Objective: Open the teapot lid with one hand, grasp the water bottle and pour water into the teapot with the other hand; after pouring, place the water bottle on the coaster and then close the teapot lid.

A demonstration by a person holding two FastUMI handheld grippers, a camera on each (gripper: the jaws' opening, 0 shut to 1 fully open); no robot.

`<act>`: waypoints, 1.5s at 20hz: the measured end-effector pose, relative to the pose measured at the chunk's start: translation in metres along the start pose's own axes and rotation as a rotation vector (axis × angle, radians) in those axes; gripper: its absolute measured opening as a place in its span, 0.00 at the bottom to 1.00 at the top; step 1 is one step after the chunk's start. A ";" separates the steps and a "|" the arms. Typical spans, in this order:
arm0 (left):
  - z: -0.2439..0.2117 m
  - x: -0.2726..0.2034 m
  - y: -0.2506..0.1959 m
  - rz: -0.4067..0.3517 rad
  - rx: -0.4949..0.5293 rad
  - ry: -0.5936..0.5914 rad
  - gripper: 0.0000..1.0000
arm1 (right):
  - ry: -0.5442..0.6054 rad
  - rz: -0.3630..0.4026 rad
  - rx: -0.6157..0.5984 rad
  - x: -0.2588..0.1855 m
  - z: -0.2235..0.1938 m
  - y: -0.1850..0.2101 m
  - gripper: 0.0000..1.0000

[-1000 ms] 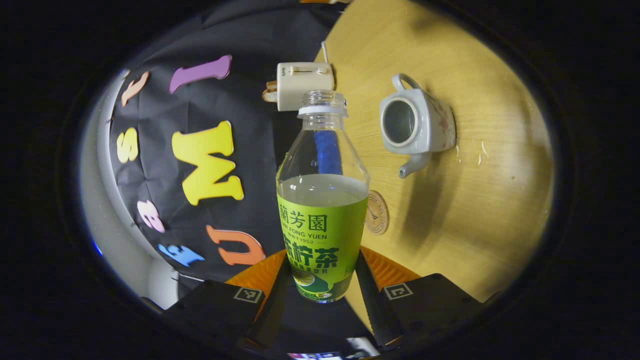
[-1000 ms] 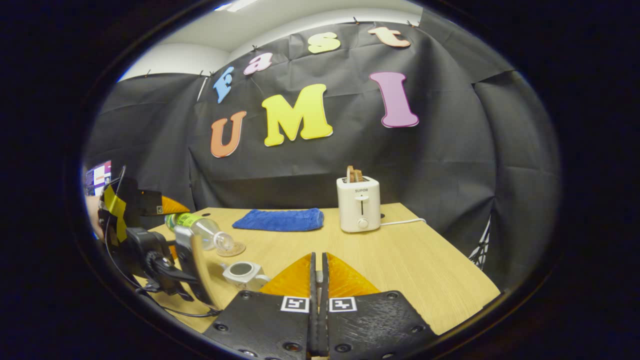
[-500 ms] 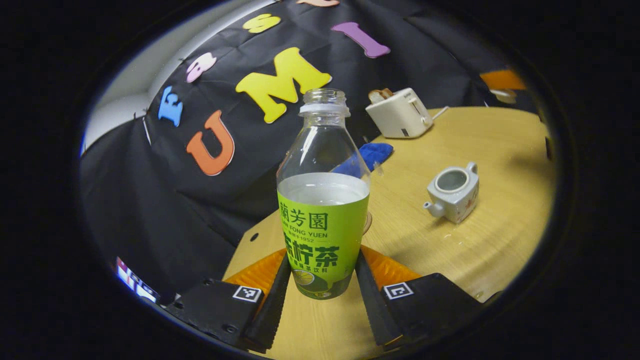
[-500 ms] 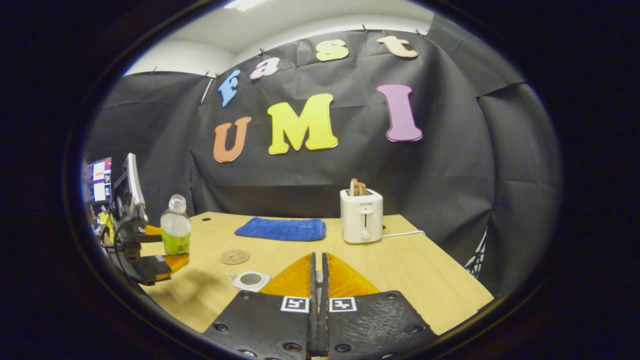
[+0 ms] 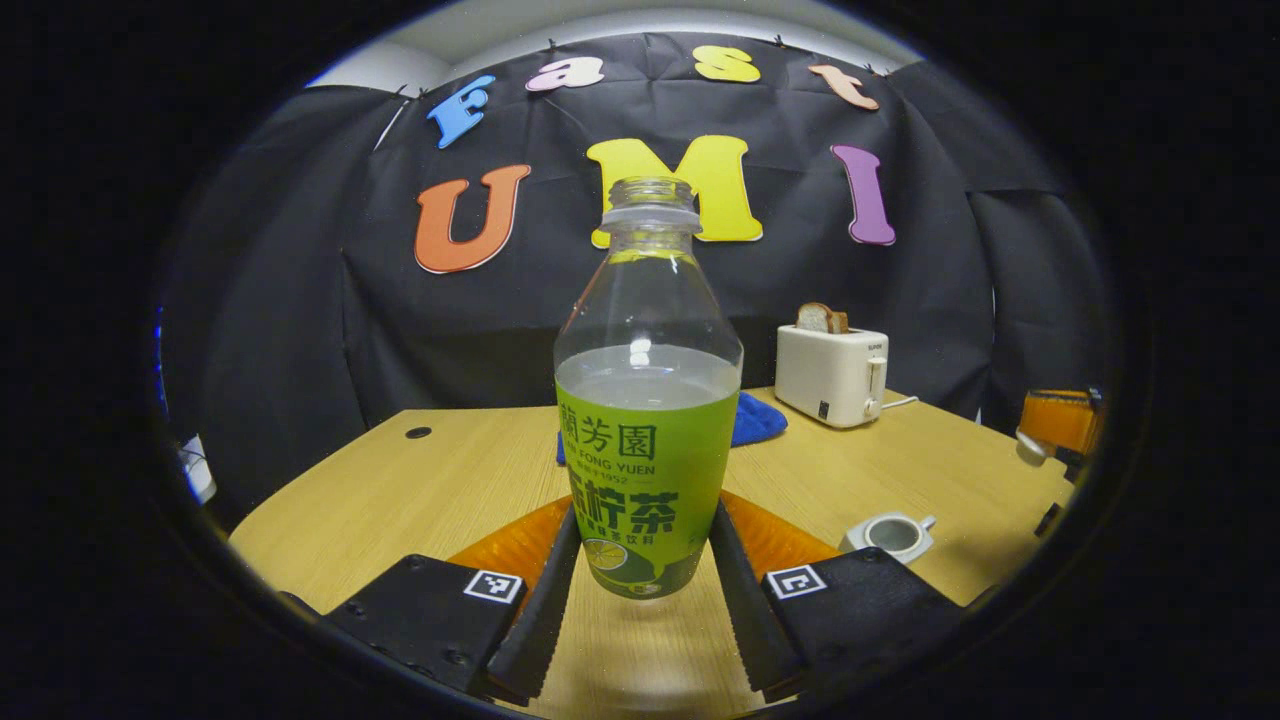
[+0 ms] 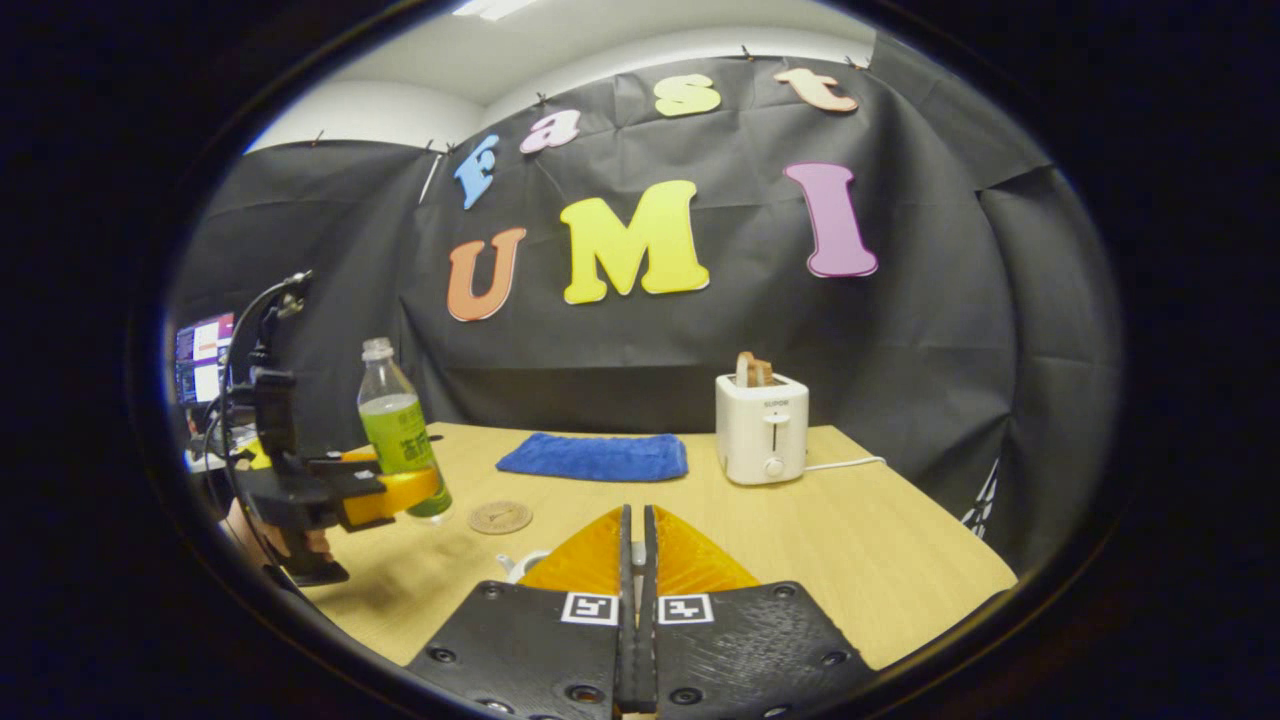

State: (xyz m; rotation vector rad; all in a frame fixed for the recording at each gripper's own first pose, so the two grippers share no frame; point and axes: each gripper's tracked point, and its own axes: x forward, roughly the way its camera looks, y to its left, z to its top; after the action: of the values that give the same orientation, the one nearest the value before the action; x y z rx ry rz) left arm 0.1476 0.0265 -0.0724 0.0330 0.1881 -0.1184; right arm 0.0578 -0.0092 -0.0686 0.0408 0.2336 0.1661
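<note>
Wooden table [image 6: 850,540] underfoot, toaster [image 6: 762,438] and blue cloth [image 6: 595,456] at the back. Left gripper [image 5: 640,610] clamped on the uncapped water bottle [image 5: 647,420], upright, raised just above the tabletop beside the coaster [image 6: 500,517]. Lidless teapot [image 5: 890,535] low right there. Right gripper [image 6: 636,560] pressed nearly closed; whatever sits between, cannot tell.

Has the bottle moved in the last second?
Yes. In the right gripper view the bottle, which lay tipped over the teapot, now stands upright left of the coaster, held by the left gripper.
</note>
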 end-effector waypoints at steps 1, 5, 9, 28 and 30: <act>0.002 0.008 -0.001 -0.007 -0.014 0.000 0.74 | 0.004 0.001 -0.006 0.001 -0.001 0.002 0.00; 0.013 0.039 -0.001 -0.012 0.014 -0.029 0.74 | 0.020 0.007 -0.005 0.008 -0.007 0.006 0.00; 0.015 0.063 -0.010 -0.030 0.040 -0.050 0.74 | 0.033 0.007 -0.005 0.011 -0.015 0.009 0.00; -0.041 0.097 -0.012 -0.040 -0.025 0.076 0.78 | 0.075 -0.006 0.003 0.024 -0.035 0.002 0.00; -0.037 0.097 -0.013 -0.042 -0.028 0.067 0.79 | 0.077 -0.007 0.002 0.024 -0.036 0.002 0.00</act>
State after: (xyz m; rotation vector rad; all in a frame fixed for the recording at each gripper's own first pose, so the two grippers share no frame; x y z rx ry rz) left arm 0.2343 0.0039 -0.1270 0.0055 0.2572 -0.1563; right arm 0.0719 -0.0020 -0.1087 0.0359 0.3104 0.1611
